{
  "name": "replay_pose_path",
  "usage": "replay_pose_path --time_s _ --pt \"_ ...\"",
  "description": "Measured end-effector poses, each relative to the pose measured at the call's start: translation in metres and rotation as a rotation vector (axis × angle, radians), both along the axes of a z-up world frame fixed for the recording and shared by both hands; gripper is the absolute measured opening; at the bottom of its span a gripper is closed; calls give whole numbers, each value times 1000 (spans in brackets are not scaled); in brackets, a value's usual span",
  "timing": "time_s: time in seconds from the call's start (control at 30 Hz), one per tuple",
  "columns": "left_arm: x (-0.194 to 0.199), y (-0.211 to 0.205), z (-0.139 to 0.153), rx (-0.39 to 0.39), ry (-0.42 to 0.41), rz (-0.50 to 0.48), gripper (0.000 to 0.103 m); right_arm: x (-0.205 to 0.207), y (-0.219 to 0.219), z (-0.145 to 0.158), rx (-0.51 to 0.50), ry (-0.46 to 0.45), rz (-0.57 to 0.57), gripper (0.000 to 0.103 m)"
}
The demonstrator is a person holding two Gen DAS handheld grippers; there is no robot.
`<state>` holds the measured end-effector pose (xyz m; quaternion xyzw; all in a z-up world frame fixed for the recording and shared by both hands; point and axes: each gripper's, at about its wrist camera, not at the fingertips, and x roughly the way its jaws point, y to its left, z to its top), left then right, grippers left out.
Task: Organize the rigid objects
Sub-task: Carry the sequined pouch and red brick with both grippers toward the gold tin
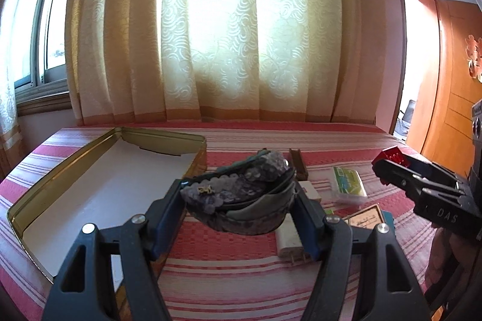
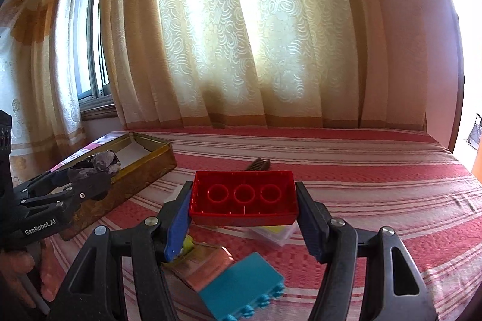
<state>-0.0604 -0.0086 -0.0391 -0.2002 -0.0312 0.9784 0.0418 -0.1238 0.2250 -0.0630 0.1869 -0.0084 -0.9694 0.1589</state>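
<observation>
My left gripper is shut on a grey sequined pouch and holds it above the bed, just right of the open gold tin. My right gripper is shut on a red building brick, hollow underside facing the camera, held above the bed. The right gripper with the red brick also shows at the right of the left wrist view. The left gripper with the pouch shows at the left of the right wrist view, over the tin.
On the striped red bedspread lie a teal brick, a copper-coloured card, a clear box with yellow-green contents, a white charger and a dark comb. Curtains hang behind the bed.
</observation>
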Motion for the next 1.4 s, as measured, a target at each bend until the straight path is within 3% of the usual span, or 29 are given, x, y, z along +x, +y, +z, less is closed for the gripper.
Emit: replay_pose_path --time_s 1.4 --pt "8 -41 0 90 37 34 68 7 -74 2 29 45 111 66"
